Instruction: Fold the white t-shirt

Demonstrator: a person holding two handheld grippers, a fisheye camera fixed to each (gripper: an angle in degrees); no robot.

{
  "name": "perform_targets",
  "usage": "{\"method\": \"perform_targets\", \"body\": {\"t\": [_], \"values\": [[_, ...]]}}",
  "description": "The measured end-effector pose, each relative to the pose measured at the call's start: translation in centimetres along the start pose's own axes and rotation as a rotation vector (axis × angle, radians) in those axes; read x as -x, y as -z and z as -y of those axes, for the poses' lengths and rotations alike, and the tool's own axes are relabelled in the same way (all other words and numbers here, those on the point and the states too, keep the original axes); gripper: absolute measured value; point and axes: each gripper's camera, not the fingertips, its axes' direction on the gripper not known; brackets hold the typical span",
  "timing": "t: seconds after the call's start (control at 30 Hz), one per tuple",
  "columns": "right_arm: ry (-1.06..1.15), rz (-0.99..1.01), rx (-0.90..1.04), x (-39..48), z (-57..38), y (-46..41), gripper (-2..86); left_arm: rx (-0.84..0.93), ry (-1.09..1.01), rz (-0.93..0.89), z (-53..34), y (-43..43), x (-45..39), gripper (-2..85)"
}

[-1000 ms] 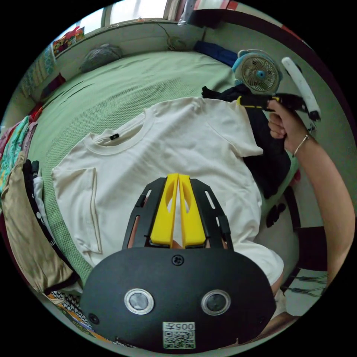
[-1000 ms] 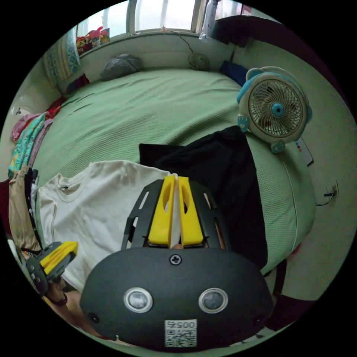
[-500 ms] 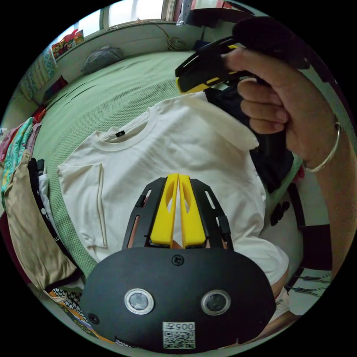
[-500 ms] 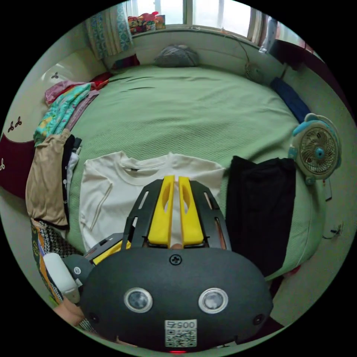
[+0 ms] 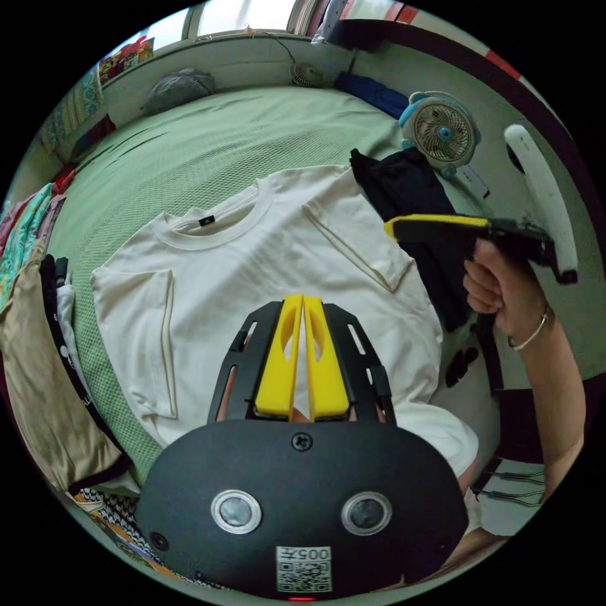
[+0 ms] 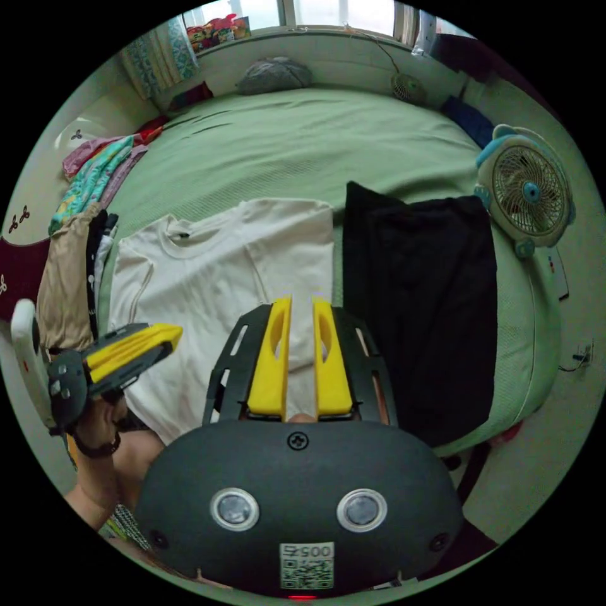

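Green textured bedspread (image 6: 303, 151) carries the white cotton t-shirt (image 5: 278, 252), lying flat with both sleeves folded inward. I see a small black neck label (image 5: 206, 221), unreadable. My left gripper (image 5: 302, 303) is closed, gripping nothing; my right gripper (image 6: 302, 306) is slightly parted, empty. Black garment (image 6: 429, 297) lies beside; blue-white fan (image 6: 527, 192) stands beyond.

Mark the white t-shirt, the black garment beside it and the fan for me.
white t-shirt (image 5: 265, 252): left gripper view, on the chest below the collar.
black garment (image 6: 423, 297): right gripper view, on the middle of the cloth.
fan (image 6: 529, 192): right gripper view, on the hub behind the grille.
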Motion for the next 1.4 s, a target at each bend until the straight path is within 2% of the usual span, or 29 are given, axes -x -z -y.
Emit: {"method": "perform_targets", "body": {"t": [0.17, 0.4, 0.53, 0.8, 1.0, 1.2, 1.4], "values": [[0.038, -0.015, 0.025, 1.4, -2.6, -2.5, 7.7, 0.010, -0.009, 0.021, -0.6, 0.0, 0.4, -0.5], [0.089, -0.154, -0.008, 3.9, -5.1, -3.8, -0.3, 0.005, -0.007, 0.014, -1.7, 0.3, 1.5, -0.5], [0.101, -0.137, -0.065, 4.3, -6.5, -3.1, -1.3, 0.006, -0.004, -0.001, -2.4, 0.5, 2.2, -0.5], [0.194, -0.188, -0.040, 5.5, -8.7, -4.2, -0.6, 0.005, 0.012, -0.020, -4.4, 0.9, 4.1, -0.5], [0.208, -0.083, 0.013, 4.8, -9.3, -3.7, 4.0, 0.014, 0.006, -0.020, -6.2, 1.1, 5.3, -0.6], [0.199, -0.105, -0.101, 5.4, -7.9, -1.9, 5.7, 0.006, 0.030, -0.042, -8.0, 1.4, 7.1, -0.6], [0.126, -0.116, -0.129, 6.3, -4.6, -3.8, 2.6, -0.001, 0.046, -0.034, -10.2, 1.6, 8.8, -0.6]]}}
